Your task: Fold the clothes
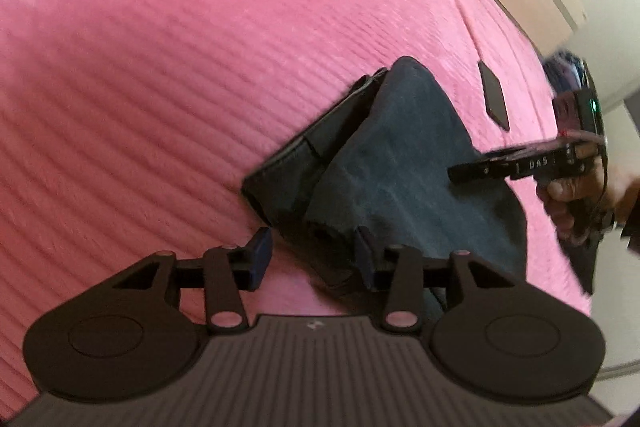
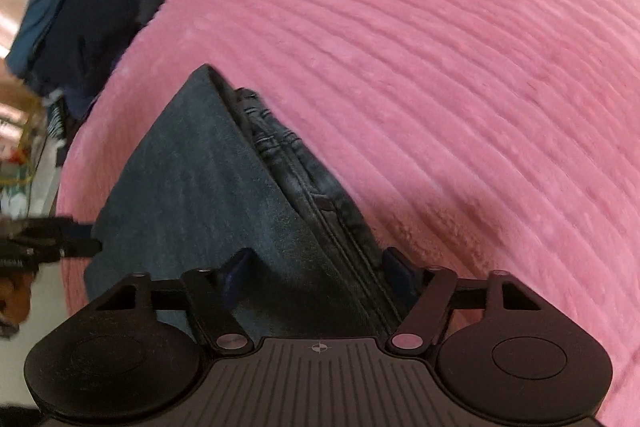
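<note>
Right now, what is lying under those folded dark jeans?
The folded jeans rest on a pink ribbed blanket that spreads out all around them. Whatever is beneath the blanket, or tucked inside the folds, is covered from view.

Home bedroom, pink ribbed bedspread (image 2: 440, 67), clothes heap (image 2: 80, 7) beside bed

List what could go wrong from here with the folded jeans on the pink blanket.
1. The left gripper is open with only one finger at the corner of the folded jeans; closing now might pinch just one layer and pull the fold apart.
2. The right gripper is open astride the jeans' seam edge; a shallow grab may let the thick denim slip.
3. The plush pink blanket could get caught in either grip.
</note>
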Demonstrator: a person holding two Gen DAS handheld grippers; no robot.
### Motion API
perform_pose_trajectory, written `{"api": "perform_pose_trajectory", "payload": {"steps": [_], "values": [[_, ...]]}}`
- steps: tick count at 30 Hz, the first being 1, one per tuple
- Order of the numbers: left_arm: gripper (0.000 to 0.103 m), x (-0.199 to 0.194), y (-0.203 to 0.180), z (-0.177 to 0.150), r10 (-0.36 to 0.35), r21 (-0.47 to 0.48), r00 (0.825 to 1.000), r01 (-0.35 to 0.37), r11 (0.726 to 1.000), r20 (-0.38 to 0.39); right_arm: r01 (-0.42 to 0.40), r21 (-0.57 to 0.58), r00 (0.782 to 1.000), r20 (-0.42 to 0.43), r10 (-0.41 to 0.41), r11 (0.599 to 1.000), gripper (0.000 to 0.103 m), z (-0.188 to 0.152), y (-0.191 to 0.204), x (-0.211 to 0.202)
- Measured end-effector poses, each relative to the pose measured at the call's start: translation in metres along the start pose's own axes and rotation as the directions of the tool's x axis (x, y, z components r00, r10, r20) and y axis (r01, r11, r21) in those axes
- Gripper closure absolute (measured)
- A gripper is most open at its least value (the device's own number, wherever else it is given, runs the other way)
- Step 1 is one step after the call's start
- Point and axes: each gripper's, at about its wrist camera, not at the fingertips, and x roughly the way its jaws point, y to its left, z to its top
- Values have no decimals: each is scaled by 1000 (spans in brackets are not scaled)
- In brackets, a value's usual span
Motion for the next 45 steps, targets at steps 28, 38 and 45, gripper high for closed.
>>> {"api": "perform_pose_trajectory", "payload": {"steps": [28,38,45], "values": [[72,72,-250,33,-269,608,942,334,720,-200,-180,894,871,339,-355,411,89,-417,23,-166],[64,34,-193,-59,-84,503,971,190,843,-225,122,476,838,420,-347,871,24,-311,8,-222],[64,7,-191,-83,-92,449,987,141,882,-129,268,-103,918,328,-222,958,24,-175,-3,-187]]}}
